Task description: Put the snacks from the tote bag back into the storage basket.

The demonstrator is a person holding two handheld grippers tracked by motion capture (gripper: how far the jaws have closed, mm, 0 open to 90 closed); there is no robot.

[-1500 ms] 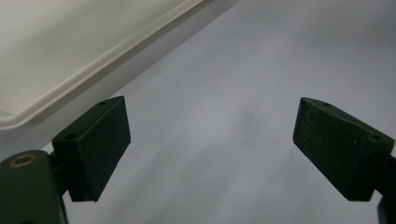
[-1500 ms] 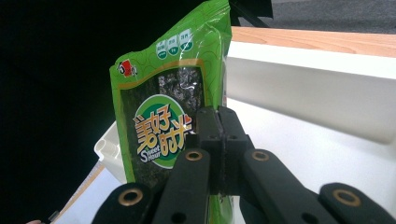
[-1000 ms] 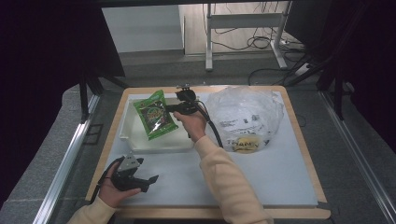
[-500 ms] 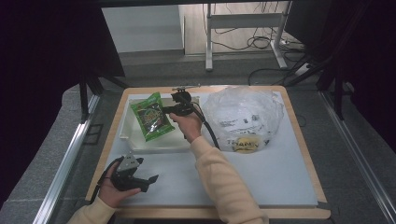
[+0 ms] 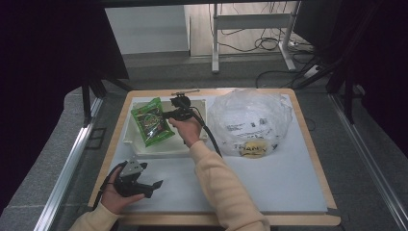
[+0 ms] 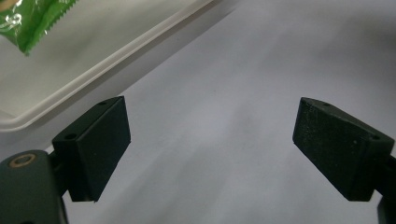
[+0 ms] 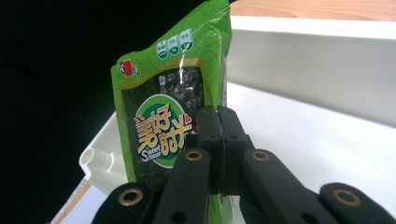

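Green snack bag (image 5: pixel 152 121): over the white tray (image 5: pixel 166 148), long way running top to bottom, tilted (shiny front up).
Left gripper (image 5: pixel 153 185): jaws spread wide, nothing between, low on the grey mat (image 5: pixel 269 178), well apart from the bag.
Right gripper (image 5: pixel 167 114): jaws pressed together, pinching the bag's right edge.
Nearer hand: right, touching the bag already.
Bag from right gripper: just left, over the tray.
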